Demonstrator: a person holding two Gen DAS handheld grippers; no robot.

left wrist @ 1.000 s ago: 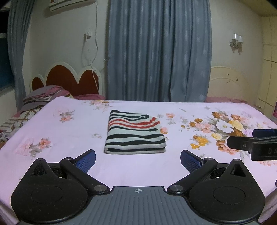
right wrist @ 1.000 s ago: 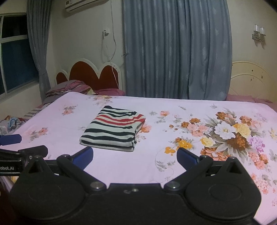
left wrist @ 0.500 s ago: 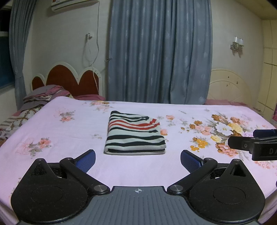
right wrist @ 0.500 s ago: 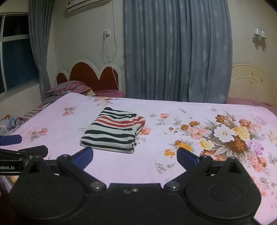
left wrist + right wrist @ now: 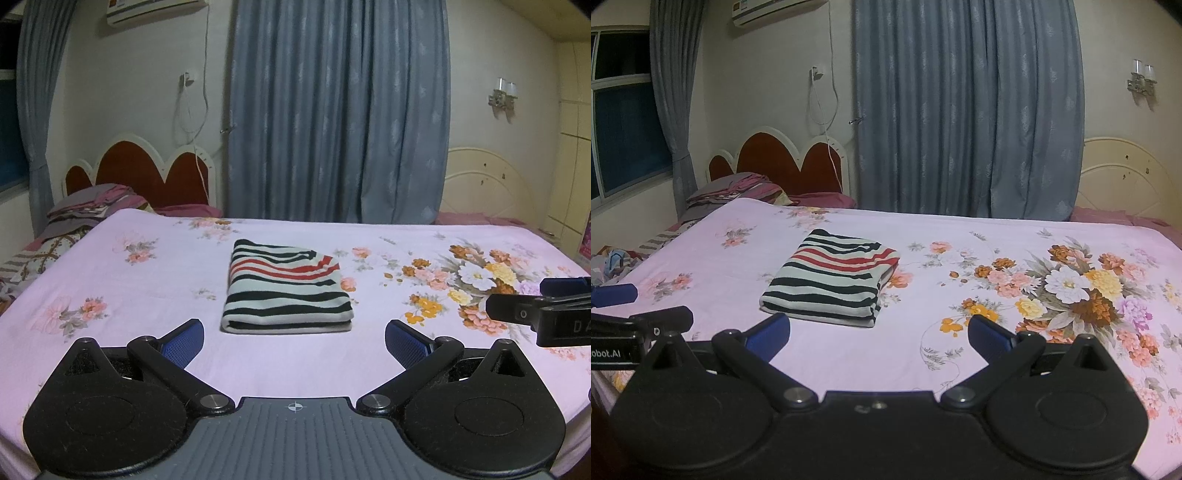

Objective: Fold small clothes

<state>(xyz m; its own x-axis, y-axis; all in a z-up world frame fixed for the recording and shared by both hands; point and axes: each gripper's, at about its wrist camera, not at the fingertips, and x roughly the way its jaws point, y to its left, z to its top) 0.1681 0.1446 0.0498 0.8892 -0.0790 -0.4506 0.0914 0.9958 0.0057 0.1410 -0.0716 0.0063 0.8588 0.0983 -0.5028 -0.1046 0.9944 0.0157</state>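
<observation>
We see a small knit garment w/ black, white & red stripes (image 5: 286,290), folded into a neat flat rectangle, lying on the pink floral-print bedsheet (image 5: 147,295) roughly mid-bed, a bit toward the headboard side & nearer our edge than the far edge by the curtain. Our left gripper (image 5: 293,338) hangs over the near edge of the bed, its blue-padded fingers (image 5: 183,339) spread wide, nothing between them; the folded garment sits just beyond the gap, centred on it, not touching either pad. Our right gripper (image 5: 879,330) is likewise spread wide & empty, also over the near edge; from its view the garment (image 5: 833,278) lies ahead & left of centre, near the left pad (image 5: 768,332) but apart from it. Each gripper shows in the other's cam: the right one as a black bar w/ a blue tip at the right border of the left view (image 5: 543,314), the left one at the left border of the right view (image 5: 639,317). The big orange, white & yellow flower print (image 5: 1071,291) covers the sheet to the right of the garment. Behind the bed: grey-blue curtain (image 5: 336,110), a red scalloped headboard w/ white trim (image 5: 147,173) at the left end, w/ a heap of purple & patterned bedding (image 5: 81,210) there.
</observation>
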